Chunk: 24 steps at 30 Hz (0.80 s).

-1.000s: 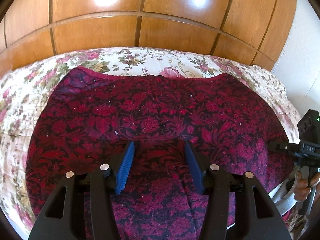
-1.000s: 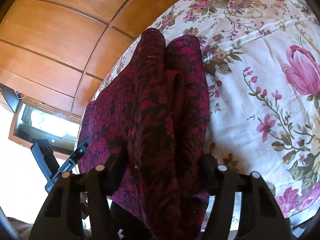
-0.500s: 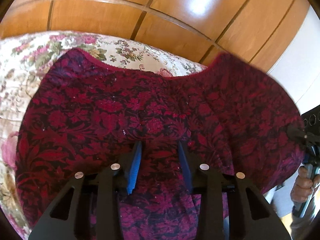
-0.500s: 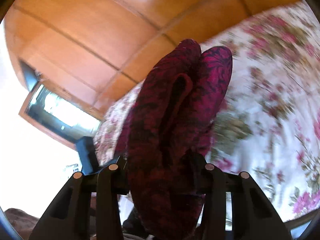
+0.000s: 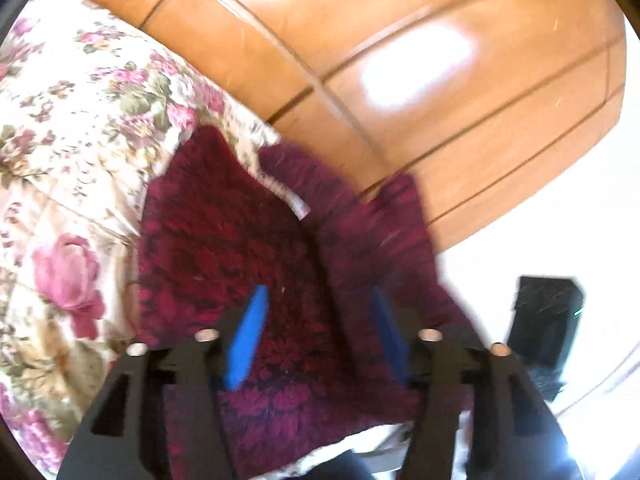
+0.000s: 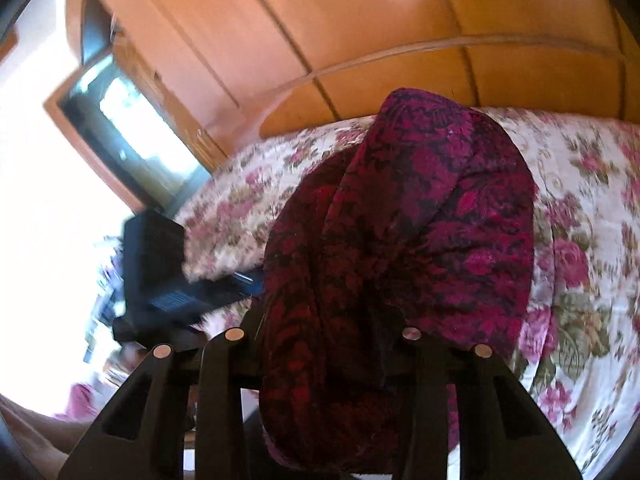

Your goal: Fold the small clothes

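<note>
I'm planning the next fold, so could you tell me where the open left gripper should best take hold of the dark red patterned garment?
Probably the garment's near hem, which lies flat between the left gripper's open blue pads. Come straight forward and low over the floral bedspread; the right gripper holds a bunched part.

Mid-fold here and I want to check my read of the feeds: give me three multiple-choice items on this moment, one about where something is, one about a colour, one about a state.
1. Where does the bunched garment sit in the right wrist view?
A. Between the right tool's fingers
B. Flat on the floor
C. On the wooden headboard

2. What colour are the left tool's pads?
A. Green
B. Blue
C. White

3. What state is the left tool in?
A. Shut on the garment
B. Out of view
C. Open

Key: 1 A, the cloth fills the gap in the right tool. 2 B, both pads show blue. 3 C, the pads stand apart over the fabric.
</note>
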{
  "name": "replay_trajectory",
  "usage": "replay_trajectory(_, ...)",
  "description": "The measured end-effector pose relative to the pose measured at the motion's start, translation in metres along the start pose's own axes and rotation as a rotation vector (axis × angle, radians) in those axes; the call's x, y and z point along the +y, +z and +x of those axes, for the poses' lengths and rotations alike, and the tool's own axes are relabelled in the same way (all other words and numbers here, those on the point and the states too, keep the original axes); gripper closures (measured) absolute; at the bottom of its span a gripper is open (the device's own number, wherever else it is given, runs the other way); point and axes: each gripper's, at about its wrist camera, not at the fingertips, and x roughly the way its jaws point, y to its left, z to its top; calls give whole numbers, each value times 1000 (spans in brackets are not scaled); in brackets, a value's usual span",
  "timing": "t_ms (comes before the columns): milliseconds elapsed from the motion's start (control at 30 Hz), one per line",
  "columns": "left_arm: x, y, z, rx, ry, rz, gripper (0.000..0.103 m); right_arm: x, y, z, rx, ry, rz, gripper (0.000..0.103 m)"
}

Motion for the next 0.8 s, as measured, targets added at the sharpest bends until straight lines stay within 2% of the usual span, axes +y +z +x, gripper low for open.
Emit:
replay_trajectory(33, 4, 3, -11, -11, -43, -17, 42, 8, -2, 4, 6, -11, -28, 67)
replay_trajectory(100, 8, 7, -19, -9, -94, -31, 30, 20, -7, 15, 21, -26, -77, 67)
replay_trajectory(167, 13, 9, -18, 15, -146, -58, 29, 30, -16, 21, 31, -47, -120, 67)
replay_trajectory(300, 13, 16, 0, 52, -207, -89, 16, 55, -32, 35, 56, -140, -272, 67)
replay_trajectory(367, 7, 19, 8, 67, -195, -62, 11, 61, -39, 40, 52, -174, -327, 67)
replay_trajectory(567, 0, 26, 22, 134, -115, 14, 11, 74, -56, 49, 13, -252, -454, 67)
replay_trajectory(667, 1, 24, 19, 148, -20, 40, 11, 75, -61, 47, -13, -254, -456, 67)
replay_trajectory(800, 11, 22, 7, 144, -30, -7, 11, 65, -57, 43, -27, -225, -412, 67)
